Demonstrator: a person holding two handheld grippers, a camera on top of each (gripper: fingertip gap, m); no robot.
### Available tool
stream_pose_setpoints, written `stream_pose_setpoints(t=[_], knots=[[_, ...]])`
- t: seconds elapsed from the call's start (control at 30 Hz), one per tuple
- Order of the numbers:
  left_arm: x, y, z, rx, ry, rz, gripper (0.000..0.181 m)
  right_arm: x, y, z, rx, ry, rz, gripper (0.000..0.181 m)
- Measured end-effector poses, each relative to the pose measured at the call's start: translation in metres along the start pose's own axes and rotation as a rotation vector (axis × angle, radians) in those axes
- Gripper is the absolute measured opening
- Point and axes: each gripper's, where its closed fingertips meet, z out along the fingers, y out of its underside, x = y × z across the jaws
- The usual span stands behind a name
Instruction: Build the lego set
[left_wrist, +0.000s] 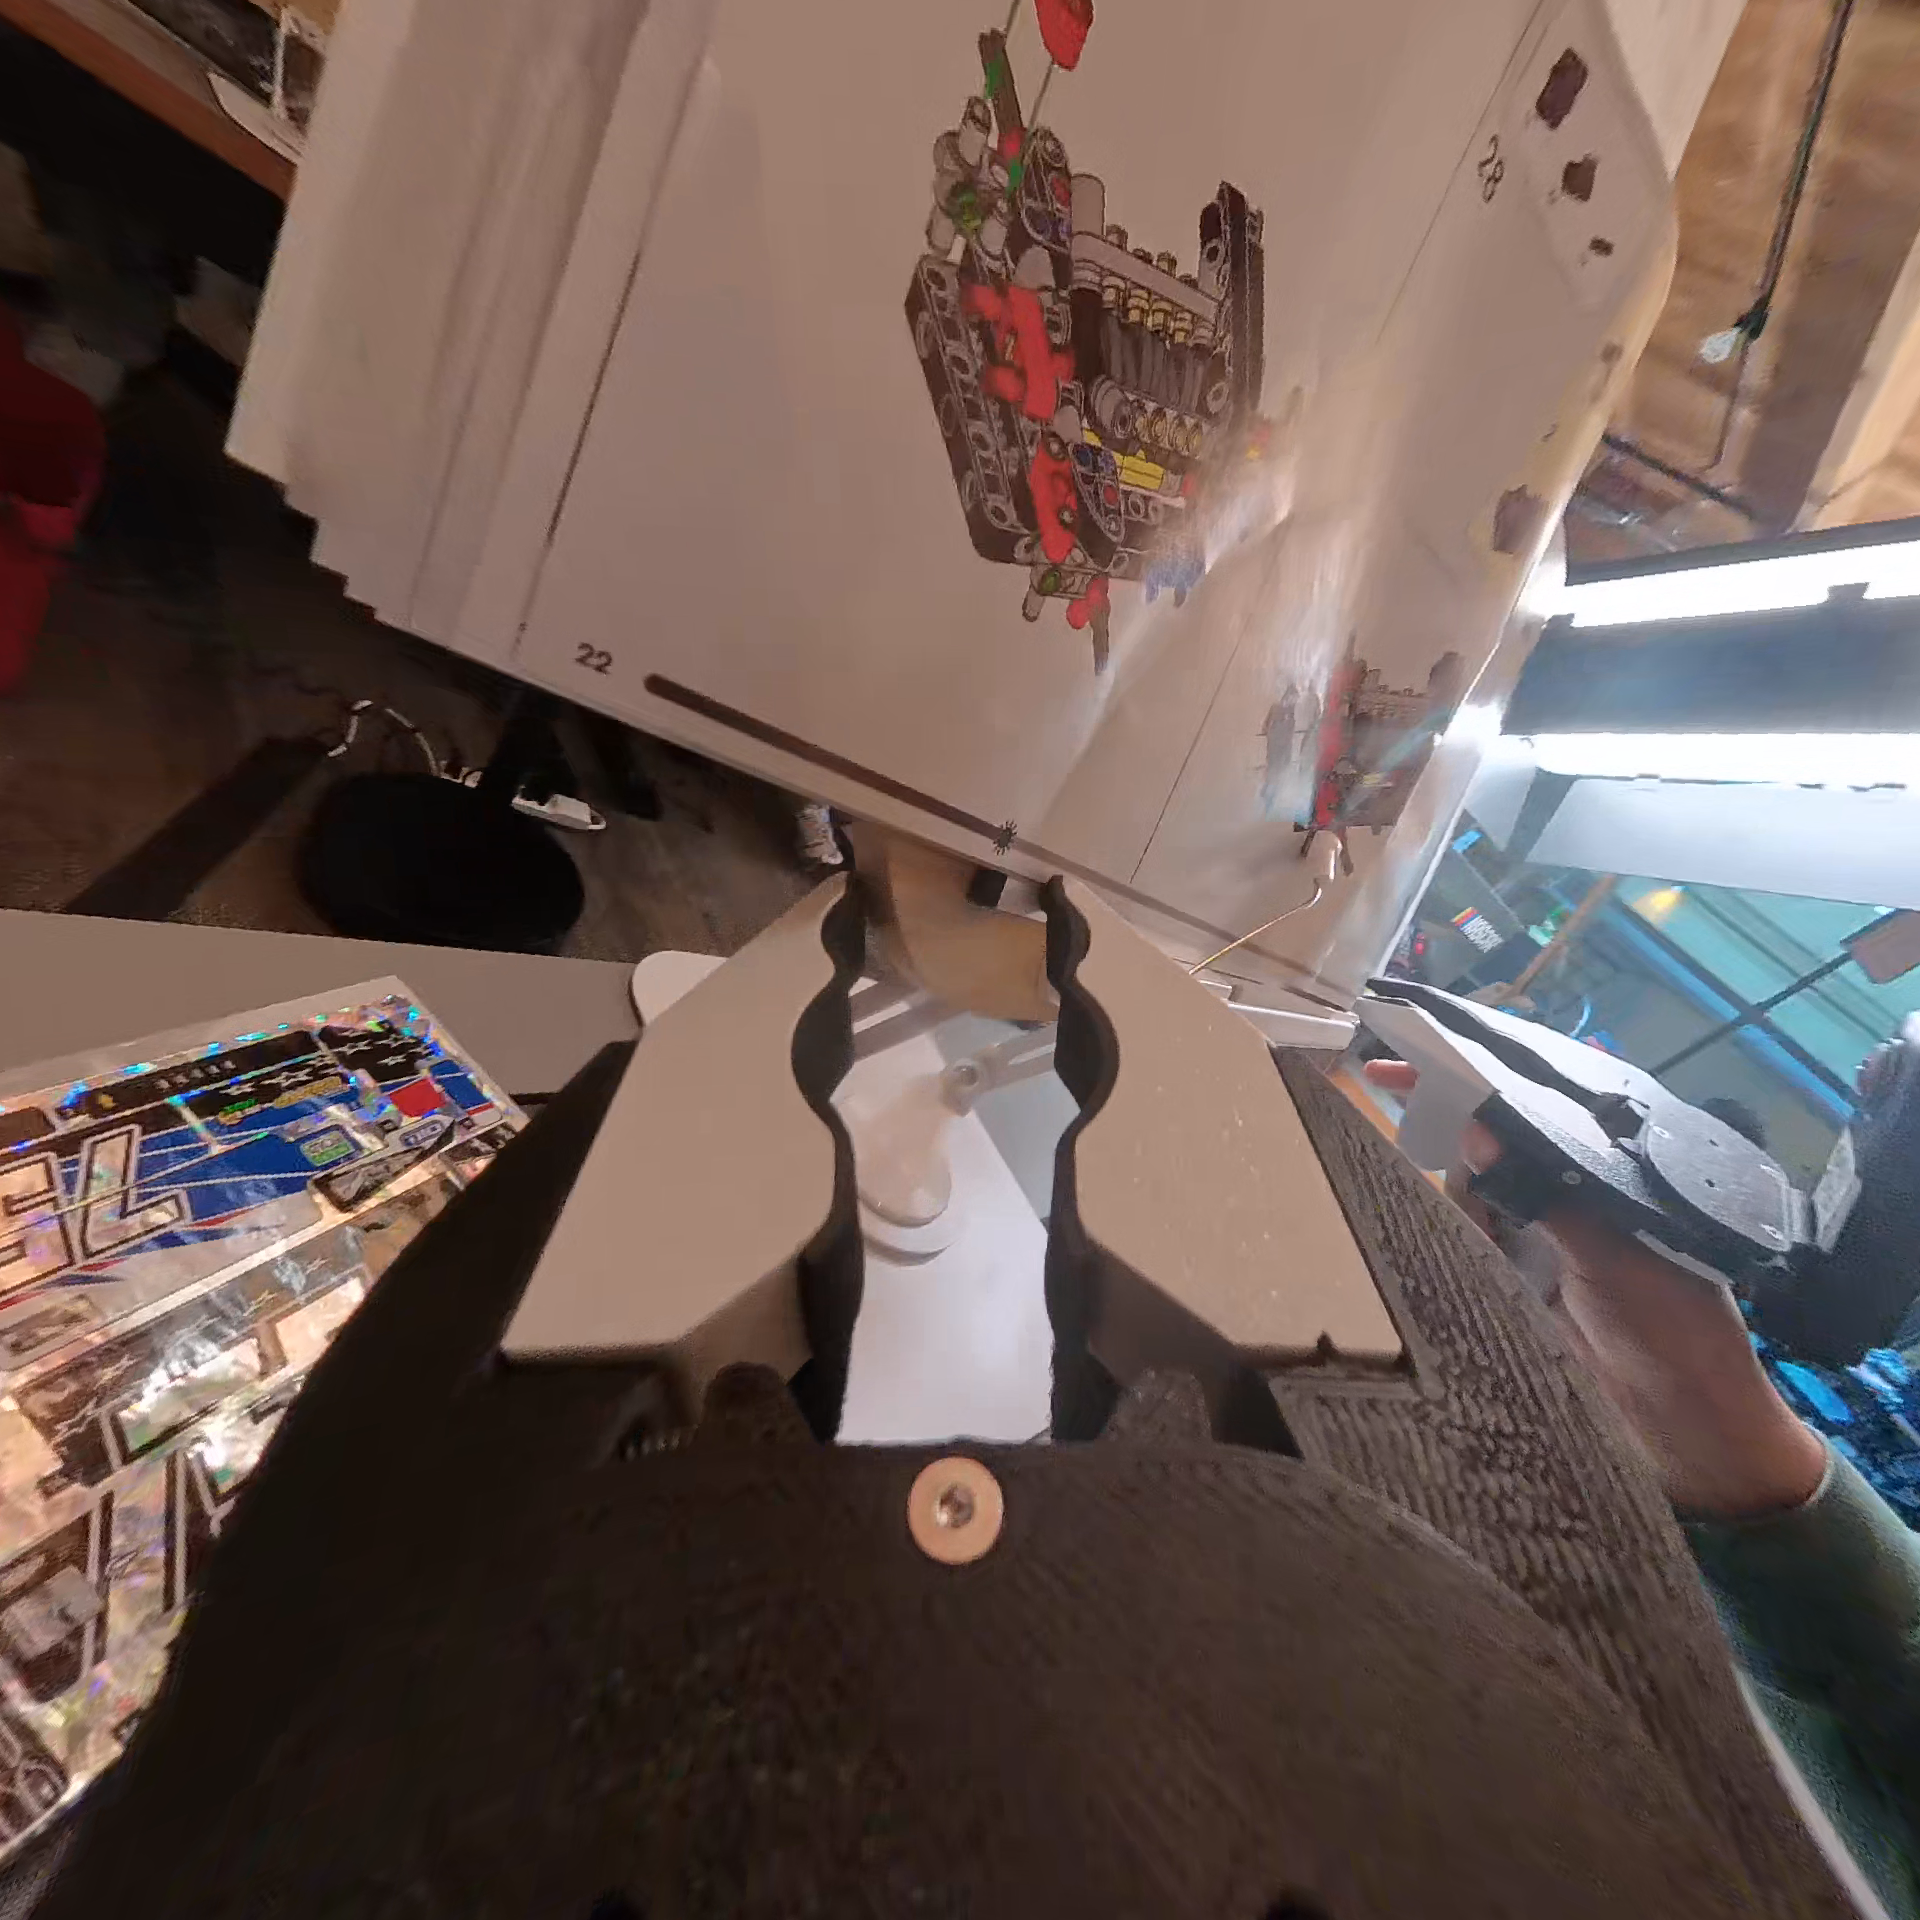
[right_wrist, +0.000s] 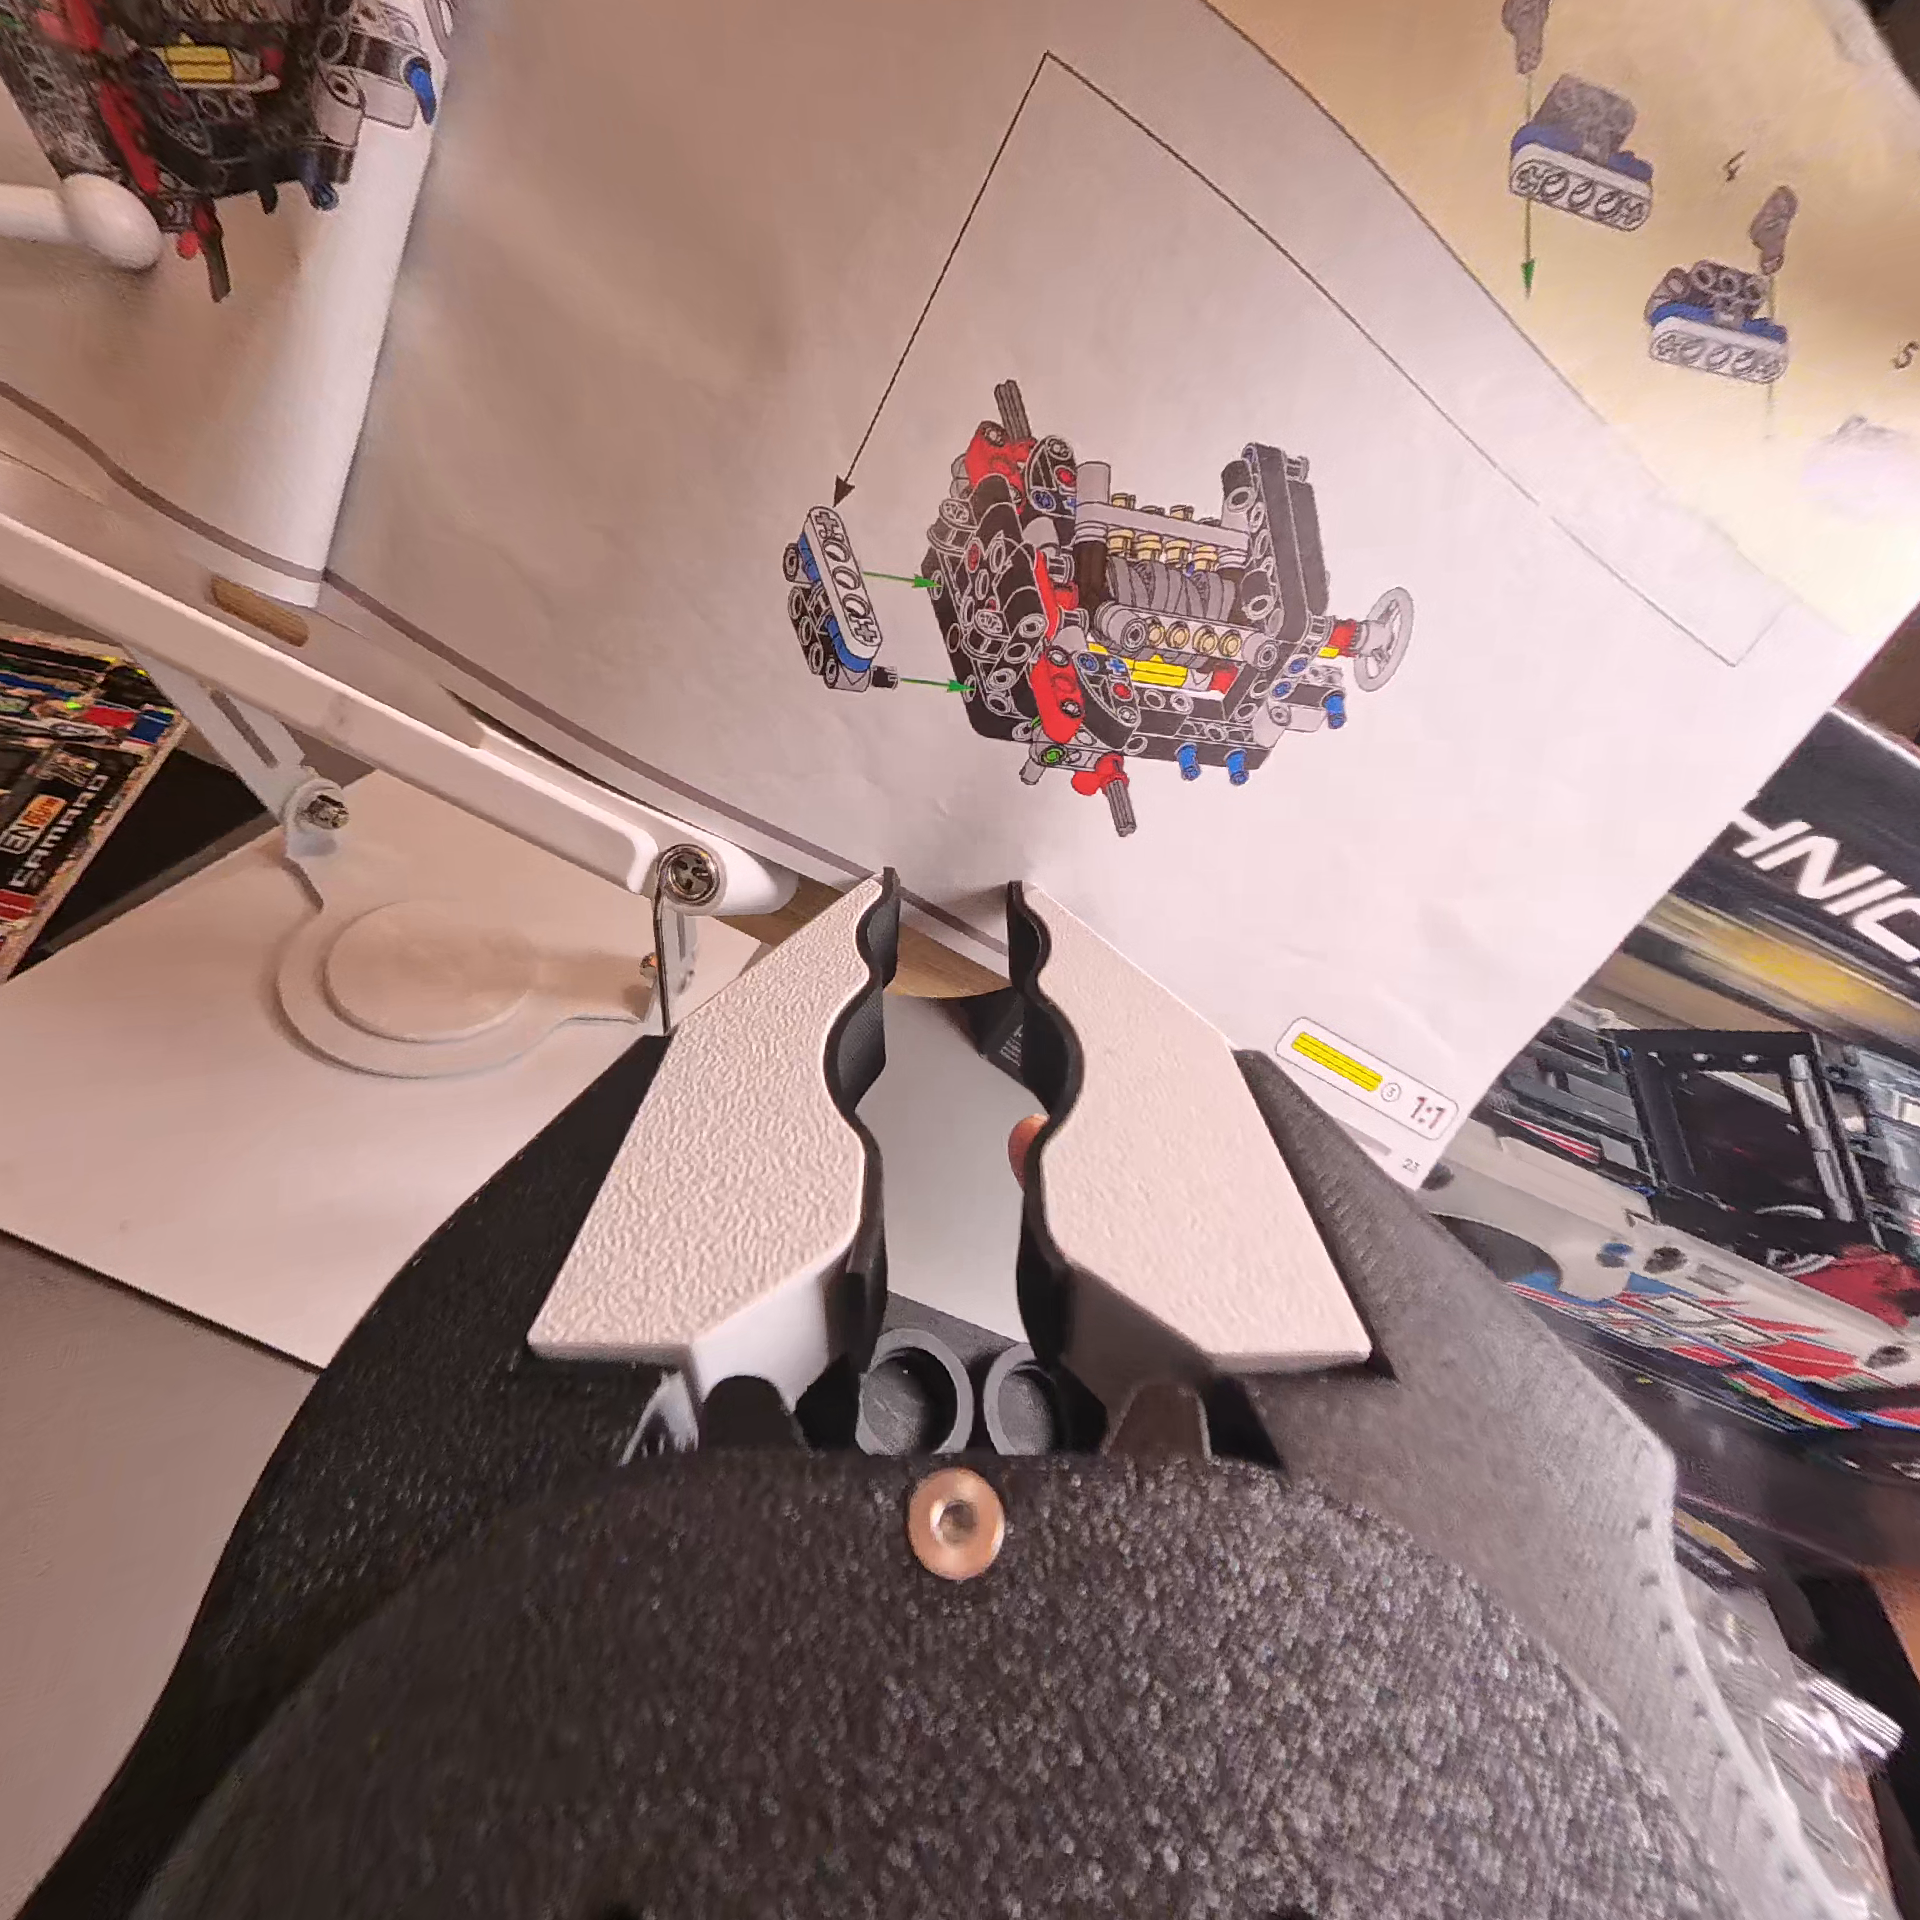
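The open instruction booklet (left_wrist: 831, 364) stands on a white stand (right_wrist: 468, 748). Its pages show drawings of a black, red and grey build. My left gripper (left_wrist: 951, 904) is open and empty, with its tips just under the booklet's lower edge. My right gripper (right_wrist: 948, 888) is open, with its tips at the lower edge of a curled right-hand page (right_wrist: 1143, 312). It also shows at the right of the left wrist view (left_wrist: 1397, 997), held by a hand. A grey part with round holes (right_wrist: 914, 1392) shows low between the right jaws; I cannot tell what holds it.
A shiny sticker sheet (left_wrist: 208, 1195) lies on the table at the left. The stand's round base (right_wrist: 416, 987) sits on a white sheet. The printed set box (right_wrist: 1714, 1143) lies to the right. Bright light bars (left_wrist: 1714, 582) hang beyond the booklet. Some 30 cm of space lies between my two pairs of fingers.
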Motion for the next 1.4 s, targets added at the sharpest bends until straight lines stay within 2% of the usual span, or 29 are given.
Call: stream_pose_setpoints(t=[0.03,0.47,0.67,0.8,0.9,0.97,1.13,1.23,1.33,1.4], knots=[[0.000,-0.001,0.000,0.005,0.014,-0.009,0.032,0.001,0.000,0.001,-0.004,-0.012,0.013,0.019],[0.016,0.016,-0.017,0.053,0.085,0.013,0.022,0.009,0.001,0.024,0.024,-0.056,-0.001,0.012],[0.016,0.015,-0.018,0.026,0.060,0.059,0.025,0.012,-0.007,0.009,0.068,-0.058,0.032,0.026],[0.017,0.019,-0.028,0.018,0.011,0.142,0.032,0.010,-0.015,-0.025,0.154,-0.075,0.043,0.029],[0.013,0.022,-0.041,0.042,-0.085,0.208,0.032,0.000,-0.015,-0.065,0.215,-0.129,0.080,0.031],[0.012,0.016,-0.053,0.090,-0.181,0.311,0.028,-0.011,-0.008,-0.097,0.234,-0.178,0.096,0.032],[0.038,-0.023,-0.077,0.227,-0.331,0.623,0.006,-0.043,0.032,-0.183,0.219,-0.298,0.118,0.032],[0.053,-0.048,-0.081,0.256,-0.370,0.704,0.000,-0.059,0.066,-0.227,0.188,-0.329,0.137,0.032],[0.063,-0.066,-0.079,0.255,-0.389,0.739,0.000,-0.065,0.094,-0.255,0.203,-0.318,0.162,0.031],[0.067,-0.075,-0.076,0.244,-0.410,0.767,0.000,-0.061,0.103,-0.263,0.264,-0.291,0.166,0.029]])
